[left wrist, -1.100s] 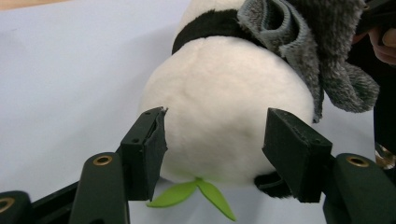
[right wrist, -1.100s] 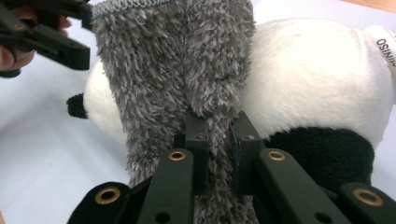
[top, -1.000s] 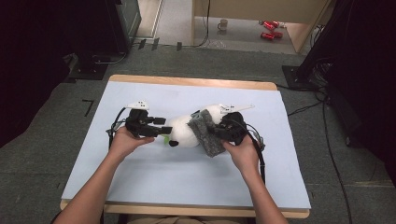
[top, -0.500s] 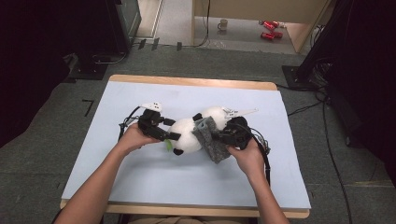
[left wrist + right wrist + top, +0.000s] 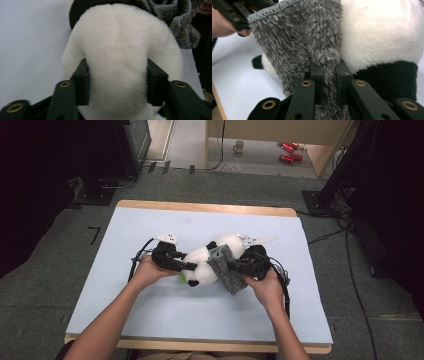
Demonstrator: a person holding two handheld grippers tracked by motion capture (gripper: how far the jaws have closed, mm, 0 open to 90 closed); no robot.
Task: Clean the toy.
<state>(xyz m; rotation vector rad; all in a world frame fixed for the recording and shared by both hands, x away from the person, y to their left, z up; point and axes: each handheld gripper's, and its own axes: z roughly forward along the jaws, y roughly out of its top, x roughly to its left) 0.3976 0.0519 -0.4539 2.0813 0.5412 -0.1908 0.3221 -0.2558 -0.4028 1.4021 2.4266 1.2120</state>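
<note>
Squeezing the fluffy white plush panda, my left gripper has just closed on its soft body. My right gripper pinches the shaggy grey cloth, which hides the panda's middle.

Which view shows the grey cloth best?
Right gripper view: the grey cloth is close up, pinched between its jaws. The high view shows it small beside the plush toy; the left gripper view catches one corner.

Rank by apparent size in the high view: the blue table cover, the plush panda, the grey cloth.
1. Blue table cover, by far the largest.
2. Plush panda.
3. Grey cloth, which lies over part of the panda, so that gap is unsure.
</note>
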